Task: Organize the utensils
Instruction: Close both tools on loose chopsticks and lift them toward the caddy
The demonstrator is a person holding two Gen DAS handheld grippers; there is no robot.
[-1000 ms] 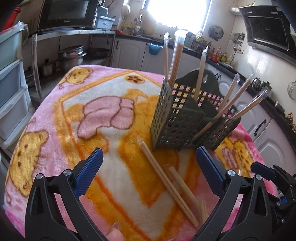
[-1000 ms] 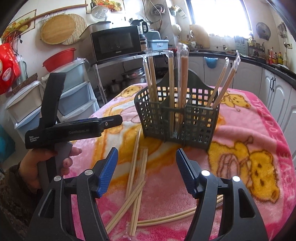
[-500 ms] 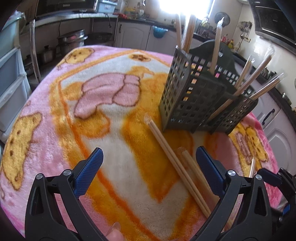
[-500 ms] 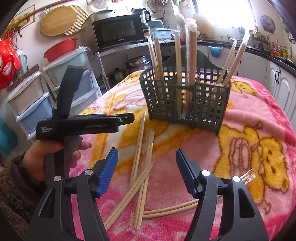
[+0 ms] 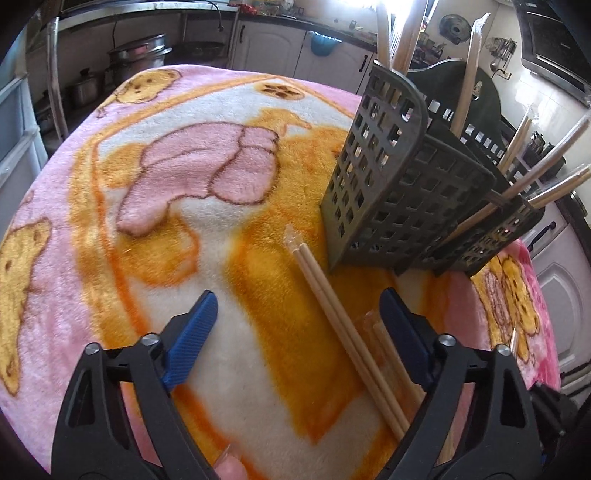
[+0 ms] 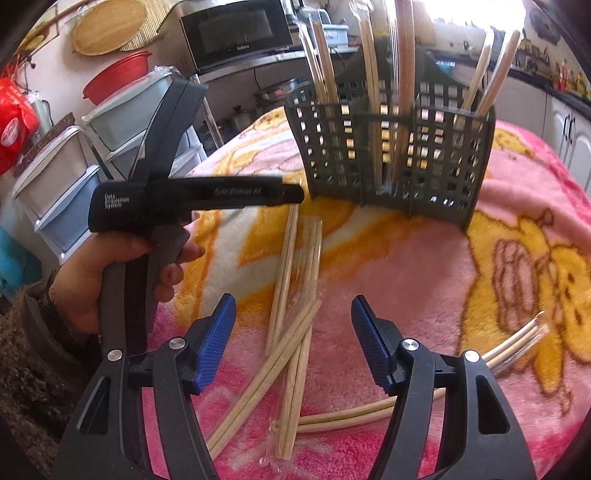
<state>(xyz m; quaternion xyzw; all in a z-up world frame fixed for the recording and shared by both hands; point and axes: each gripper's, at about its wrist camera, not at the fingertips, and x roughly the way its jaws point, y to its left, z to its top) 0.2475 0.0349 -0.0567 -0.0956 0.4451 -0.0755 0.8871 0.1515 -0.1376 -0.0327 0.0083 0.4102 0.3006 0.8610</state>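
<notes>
Over the blanket-covered counter [image 5: 229, 206], both grippers are descending toward the loose chopsticks [image 5: 343, 325] beside the basket [image 5: 399, 192], the left gripper [image 5: 295, 332] narrowing its empty jaws, the right gripper [image 6: 291, 332] holding released jaws, indicating pickup is imminent.

kitchen | white cabinets [image 5: 266, 48] | microwave [image 6: 236, 33] on shelf | stacked plastic drawers [image 6: 55, 177] | bright window glare [image 6: 472, 11]

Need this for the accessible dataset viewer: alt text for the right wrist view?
The open right gripper hovers over loose pairs of pale wooden chopsticks lying crossed on a pink and yellow cartoon-bear blanket. Behind them stands a dark green perforated plastic utensil basket holding upright wrapped chopsticks; a hand holds the left gripper's black handle at left.
</notes>
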